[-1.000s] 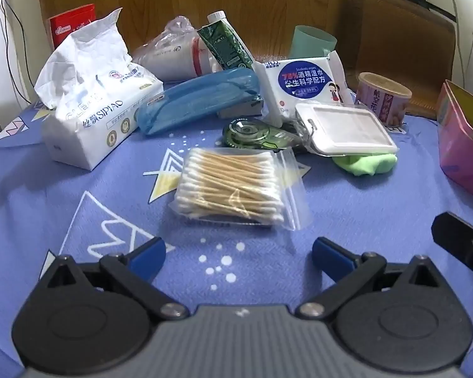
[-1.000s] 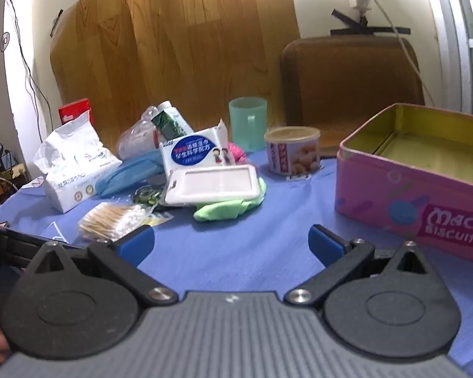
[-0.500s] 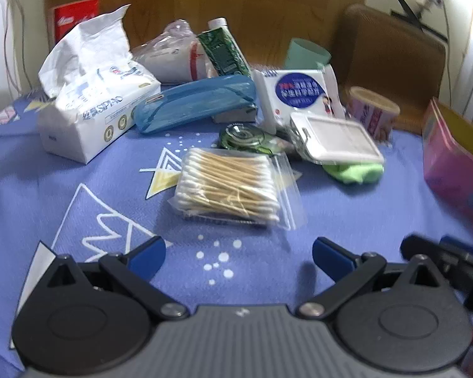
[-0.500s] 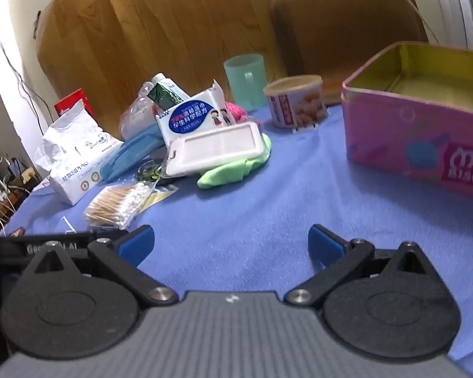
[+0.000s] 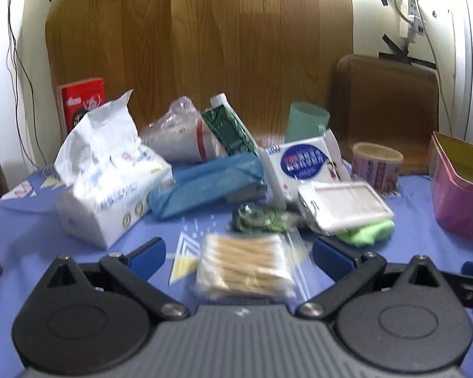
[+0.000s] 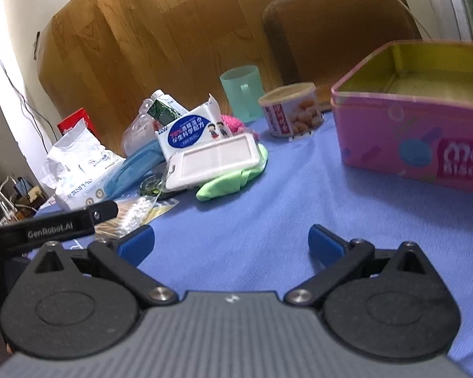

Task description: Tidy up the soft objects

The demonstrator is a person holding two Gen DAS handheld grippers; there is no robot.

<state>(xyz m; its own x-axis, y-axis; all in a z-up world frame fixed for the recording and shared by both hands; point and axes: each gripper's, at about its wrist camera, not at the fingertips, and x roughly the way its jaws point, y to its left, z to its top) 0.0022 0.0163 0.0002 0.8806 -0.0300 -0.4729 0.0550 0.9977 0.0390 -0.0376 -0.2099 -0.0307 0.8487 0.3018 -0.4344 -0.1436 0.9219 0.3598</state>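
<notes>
My left gripper (image 5: 238,256) is open, with a clear bag of cotton swabs (image 5: 247,266) lying on the blue cloth between its fingers. A tissue pack (image 5: 107,186) sits at the left, a wet-wipe pack (image 5: 302,163) stands in the middle, and a green cloth (image 5: 367,233) lies under a white flat case (image 5: 343,206). My right gripper (image 6: 231,244) is open and empty above bare blue cloth. The green cloth (image 6: 230,181), the wet-wipe pack (image 6: 192,132), a pink fuzzy thing (image 6: 231,123) and the tissue pack (image 6: 82,170) lie ahead of it to the left.
An open pink biscuit tin (image 6: 416,132) stands at the right, also in the left wrist view (image 5: 460,201). A blue pencil case (image 5: 205,182), green tape roll (image 5: 258,217), snack can (image 6: 291,110), green cup (image 6: 241,93), carton and plastic bag crowd the back. The left gripper's body (image 6: 56,228) shows at left.
My left gripper has moved forward and lower, so the cotton swab bag now lies between its fingers. My right gripper has moved forward and tilted, nearer the pink tin.
</notes>
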